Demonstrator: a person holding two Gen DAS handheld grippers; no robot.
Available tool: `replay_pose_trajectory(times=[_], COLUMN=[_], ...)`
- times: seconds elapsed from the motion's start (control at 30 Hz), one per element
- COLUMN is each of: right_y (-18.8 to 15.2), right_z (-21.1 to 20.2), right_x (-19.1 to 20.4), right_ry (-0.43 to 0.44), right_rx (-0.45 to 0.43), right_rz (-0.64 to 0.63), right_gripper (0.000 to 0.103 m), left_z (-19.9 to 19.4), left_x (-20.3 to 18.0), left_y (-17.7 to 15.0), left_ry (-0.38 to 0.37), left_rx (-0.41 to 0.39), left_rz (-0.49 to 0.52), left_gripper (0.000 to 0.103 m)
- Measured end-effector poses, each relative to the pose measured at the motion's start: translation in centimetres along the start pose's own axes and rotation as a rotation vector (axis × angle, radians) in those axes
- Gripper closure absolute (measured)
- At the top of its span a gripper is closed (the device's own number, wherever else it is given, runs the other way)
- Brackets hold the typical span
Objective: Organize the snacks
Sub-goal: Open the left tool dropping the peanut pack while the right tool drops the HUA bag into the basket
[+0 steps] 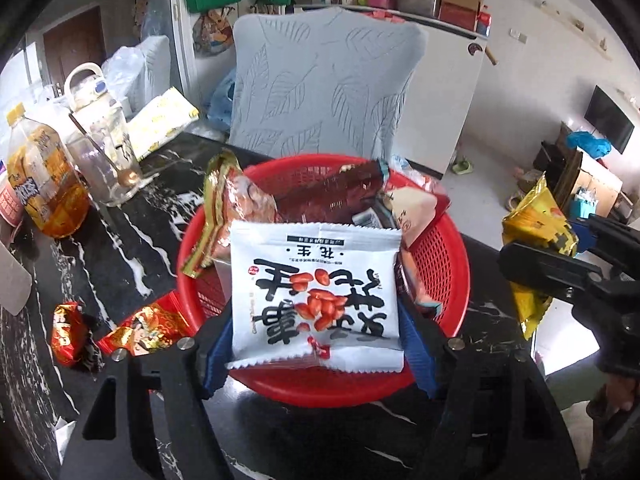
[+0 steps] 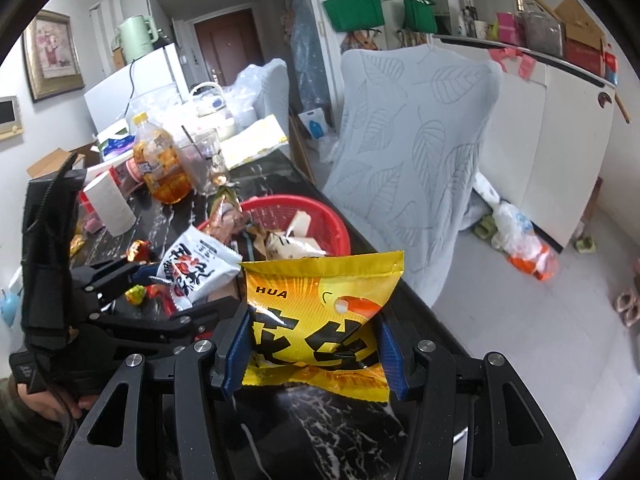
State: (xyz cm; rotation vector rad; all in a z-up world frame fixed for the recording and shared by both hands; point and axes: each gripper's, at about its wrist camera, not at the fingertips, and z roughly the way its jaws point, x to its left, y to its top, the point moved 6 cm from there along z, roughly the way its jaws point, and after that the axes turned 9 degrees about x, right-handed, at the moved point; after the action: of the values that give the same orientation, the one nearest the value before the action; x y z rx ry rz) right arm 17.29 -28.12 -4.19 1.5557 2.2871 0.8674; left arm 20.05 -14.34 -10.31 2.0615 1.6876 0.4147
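My left gripper (image 1: 318,344) is shut on a white peanut packet (image 1: 316,296) and holds it over the near side of a red basket (image 1: 448,276) that holds several snack packs. My right gripper (image 2: 314,354) is shut on a yellow snack bag (image 2: 320,320) and holds it above the dark marble table, near the table's right edge, short of the red basket (image 2: 332,224). The right gripper with the yellow bag (image 1: 536,232) shows at the right in the left wrist view. The left gripper with the white packet (image 2: 200,268) shows at the left in the right wrist view.
Red and gold snack packs (image 1: 132,332) lie on the marble table (image 1: 120,240) left of the basket. A tea bottle (image 1: 44,184), a glass (image 1: 104,160) and a paper roll (image 2: 108,204) stand at the far left. A covered chair (image 1: 324,84) stands behind the basket.
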Motion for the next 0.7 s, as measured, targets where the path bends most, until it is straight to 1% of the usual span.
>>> replay_pose_trajectory(times=[0.1, 0.23, 0.37, 0.47, 0.6, 0.7], right_y=[-0.2, -0.1, -0.1, -0.1, -0.3, -0.3], right_z=[0.1, 0.0, -0.1, -0.3, -0.2, -0.3], right_x=[-0.1, 0.1, 0.3, 0.2, 0.2, 0.2], right_ry=[-0.002, -0.003, -0.004, -0.006, -0.004, -0.002], right_rx=[0.006, 0.008, 0.004, -0.002, 0.004, 0.005], right_rz=[0.008, 0.007, 0.003, 0.007, 0.014, 0.017], right_gripper=[0.049, 0.049, 0.049, 0.049, 0.049, 0.049], left_z=[-0.1, -0.7, -1.3, -1.7, -1.6, -2.1], left_x=[0.1, 0.2, 0.2, 0.2, 0.5, 0.6], left_y=[0.1, 0.0, -0.2, -0.3, -0.1, 0.0], left_ry=[-0.014, -0.075, -0.061, -0.067, -0.084, -0.092], left_rx=[-0.003, -0.013, -0.017, -0.029, -0.023, -0.038], left_rz=[0.000, -0.024, -0.018, -0.017, -0.033, -0.041], left_gripper=[0.031, 0.031, 0.031, 0.031, 0.031, 0.031])
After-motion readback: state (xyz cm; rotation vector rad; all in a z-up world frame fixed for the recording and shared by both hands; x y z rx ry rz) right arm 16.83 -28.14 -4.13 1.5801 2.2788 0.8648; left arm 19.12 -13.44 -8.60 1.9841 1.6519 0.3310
